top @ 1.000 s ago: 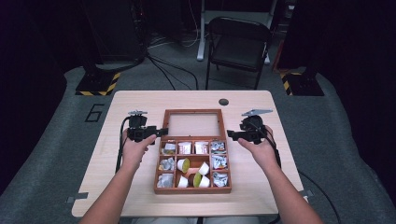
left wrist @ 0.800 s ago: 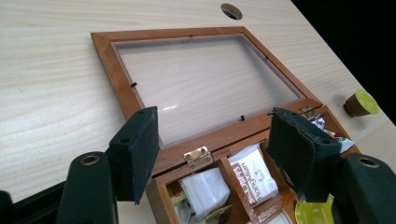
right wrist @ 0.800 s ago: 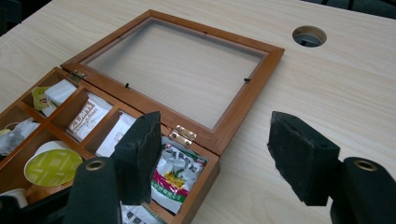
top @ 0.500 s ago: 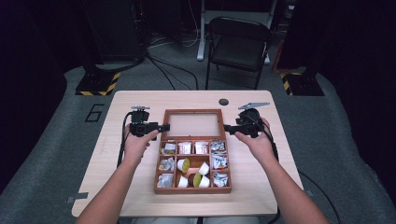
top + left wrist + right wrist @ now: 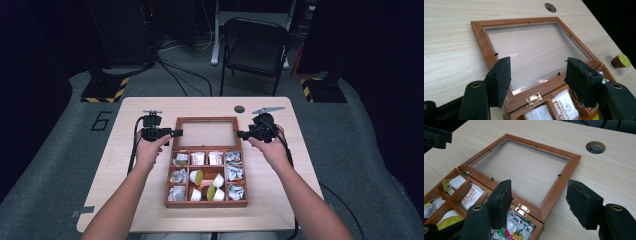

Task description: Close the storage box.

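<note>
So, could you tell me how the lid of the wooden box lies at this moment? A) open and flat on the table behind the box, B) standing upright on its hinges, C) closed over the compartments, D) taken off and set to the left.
A: the glazed lid lies flat on the table, hinged to the box at its far edge.

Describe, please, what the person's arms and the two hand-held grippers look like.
Both forearms are bare, with no sleeves in sight. The left hand-held gripper and the right hand-held gripper are black, each with two blocky foam-padded jaws. A black cable trails from each, and a grey three-cornered plate tops the right one.
</note>
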A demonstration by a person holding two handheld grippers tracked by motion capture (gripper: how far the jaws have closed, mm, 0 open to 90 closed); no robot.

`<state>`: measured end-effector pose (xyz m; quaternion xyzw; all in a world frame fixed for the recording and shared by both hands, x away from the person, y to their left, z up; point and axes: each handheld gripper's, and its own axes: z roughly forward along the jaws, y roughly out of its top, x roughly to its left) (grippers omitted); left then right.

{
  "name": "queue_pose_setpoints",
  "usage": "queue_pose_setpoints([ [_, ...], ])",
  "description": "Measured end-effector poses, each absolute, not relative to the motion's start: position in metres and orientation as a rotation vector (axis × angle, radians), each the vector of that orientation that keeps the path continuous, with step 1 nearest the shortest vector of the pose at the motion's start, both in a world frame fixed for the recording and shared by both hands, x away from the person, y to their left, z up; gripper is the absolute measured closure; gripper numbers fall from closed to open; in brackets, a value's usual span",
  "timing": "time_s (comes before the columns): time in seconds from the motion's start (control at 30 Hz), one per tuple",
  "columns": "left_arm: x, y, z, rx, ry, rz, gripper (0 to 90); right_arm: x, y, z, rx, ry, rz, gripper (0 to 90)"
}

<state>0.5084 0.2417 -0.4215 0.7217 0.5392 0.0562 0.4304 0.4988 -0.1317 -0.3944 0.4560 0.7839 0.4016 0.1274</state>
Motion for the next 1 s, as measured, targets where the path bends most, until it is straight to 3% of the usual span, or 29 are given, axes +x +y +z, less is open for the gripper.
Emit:
queue_pose_setpoints([
  [1.0,0.531,0.235,-0.453,1.85,1.431,0.116,33.7,0.532,-0.113,-0.447,1.496,2.337,1.079,35.5],
])
